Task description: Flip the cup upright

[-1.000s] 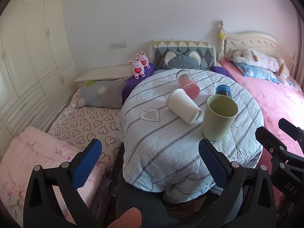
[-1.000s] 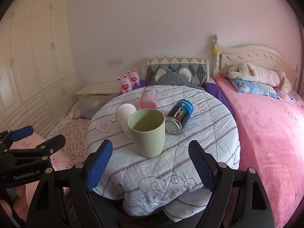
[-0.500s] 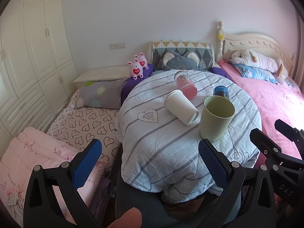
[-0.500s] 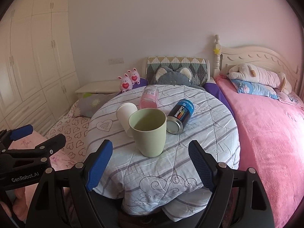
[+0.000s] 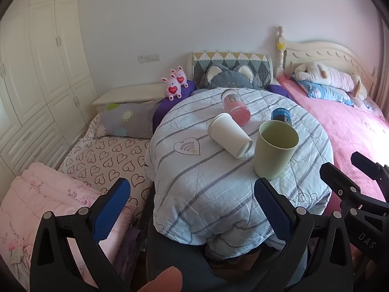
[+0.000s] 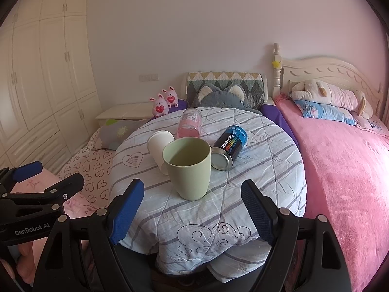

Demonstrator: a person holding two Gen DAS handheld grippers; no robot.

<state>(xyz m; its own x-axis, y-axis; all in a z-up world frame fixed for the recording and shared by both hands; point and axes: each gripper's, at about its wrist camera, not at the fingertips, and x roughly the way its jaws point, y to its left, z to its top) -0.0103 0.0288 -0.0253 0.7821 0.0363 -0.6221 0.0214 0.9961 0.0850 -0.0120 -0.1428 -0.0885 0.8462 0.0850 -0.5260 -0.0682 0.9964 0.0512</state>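
Observation:
A pale green cup (image 5: 274,149) (image 6: 187,168) stands upright on the round table (image 5: 206,189) (image 6: 267,170) with a striped cloth. A white paper cup (image 5: 229,135) (image 6: 159,147) lies on its side just left of it. My left gripper (image 5: 192,209) is open and empty, short of the table's near edge. My right gripper (image 6: 193,210) is open and empty, in front of the green cup and apart from it.
A pink jar (image 5: 235,107) (image 6: 189,123) and a blue-black can (image 6: 229,147) (image 5: 282,116) lie on their sides on the table. A pink bed (image 6: 345,170) is at the right, a heart-patterned bed (image 5: 102,153) at the left, cupboards (image 5: 36,73) beyond.
Both grippers have drawn back a little from the table, both still open. The cups, jar and can have not moved.

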